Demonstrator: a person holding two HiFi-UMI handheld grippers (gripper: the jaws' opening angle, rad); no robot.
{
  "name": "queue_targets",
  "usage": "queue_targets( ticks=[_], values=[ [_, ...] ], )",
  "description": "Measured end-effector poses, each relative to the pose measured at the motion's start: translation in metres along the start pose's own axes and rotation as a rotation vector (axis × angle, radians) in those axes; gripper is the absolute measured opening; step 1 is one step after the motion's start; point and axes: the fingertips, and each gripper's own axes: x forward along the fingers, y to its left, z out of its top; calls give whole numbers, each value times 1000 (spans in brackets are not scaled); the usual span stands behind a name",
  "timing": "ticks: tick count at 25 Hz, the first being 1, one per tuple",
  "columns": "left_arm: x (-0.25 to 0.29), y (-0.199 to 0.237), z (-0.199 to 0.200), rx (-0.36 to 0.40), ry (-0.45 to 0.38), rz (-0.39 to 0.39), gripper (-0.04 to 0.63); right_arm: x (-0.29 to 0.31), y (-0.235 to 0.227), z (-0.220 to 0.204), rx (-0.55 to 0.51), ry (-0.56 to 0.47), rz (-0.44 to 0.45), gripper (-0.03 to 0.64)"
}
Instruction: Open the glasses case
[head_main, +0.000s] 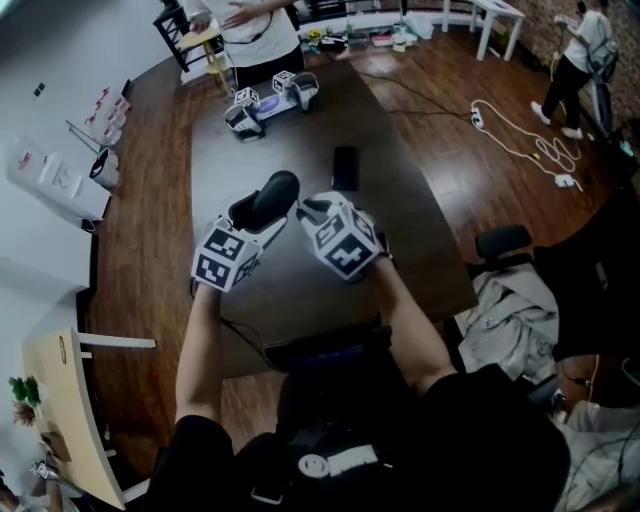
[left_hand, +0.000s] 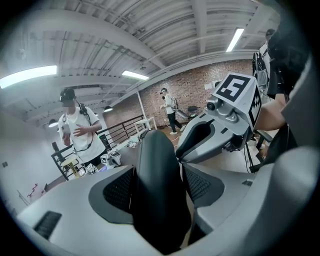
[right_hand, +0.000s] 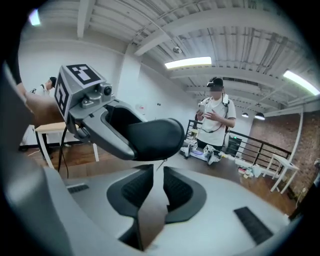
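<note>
The black glasses case (head_main: 268, 198) is lifted above the dark table (head_main: 400, 230), and my left gripper (head_main: 255, 215) is shut on it. In the left gripper view the case (left_hand: 157, 200) stands upright between the two pads, which press on its sides. My right gripper (head_main: 308, 210) meets the case from the right at its near end. In the right gripper view the case (right_hand: 152, 137) hangs just past the tips of my right gripper (right_hand: 156, 172). Those jaws stand a narrow gap apart with nothing between them. The case looks closed.
A flat black object (head_main: 345, 167) lies on the table beyond my grippers. Another pair of grippers (head_main: 270, 103) rests at the far end, where a person (head_main: 255, 35) stands. A chair draped with clothes (head_main: 510, 310) is at the right, and cables (head_main: 520, 135) run over the wooden floor.
</note>
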Motion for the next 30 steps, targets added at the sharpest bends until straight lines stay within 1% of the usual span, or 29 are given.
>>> queue_targets(
  ticks=[3,6,8,11,14,15,16,18,20,22,23,26,30],
  values=[
    [0,-4,0,20,-6,-2,302,1,-2,-2,16,2,-15,87],
    [1,-7,-2,16,-12,-17,302,4,0,-3,-9,16,-8,87],
    [1,-11,0,20,-18,-33,302,5,-2,-5,-56,23,-45,87],
    [-1,-12,-1,37,-11,-28,302,2,-7,-1,-108,10,-105,87],
    [-1,-12,-2,34,-12,-33,302,3,-10,1,-170,12,-157,84],
    [-1,-13,-2,30,-16,-39,302,3,-10,0,-207,16,-180,70],
    [-1,-13,-1,26,-21,-43,302,3,-10,1,-247,17,-203,26],
    [-3,-14,0,11,-30,-56,302,1,-9,4,-317,9,-247,23],
    [-6,-17,1,-37,-39,-96,304,-3,-12,11,-375,-23,-297,21],
    [-9,-18,3,-98,-64,-137,302,-10,-13,23,-441,-83,-350,20],
    [-10,-17,5,-114,-81,-141,302,-13,-12,29,-469,-121,-367,20],
    [-14,-11,8,-118,-129,-138,304,-21,-7,43,-523,-218,-401,20],
    [-21,-5,8,-152,-187,-148,307,-36,-2,61,-538,-325,-421,20]
  ],
)
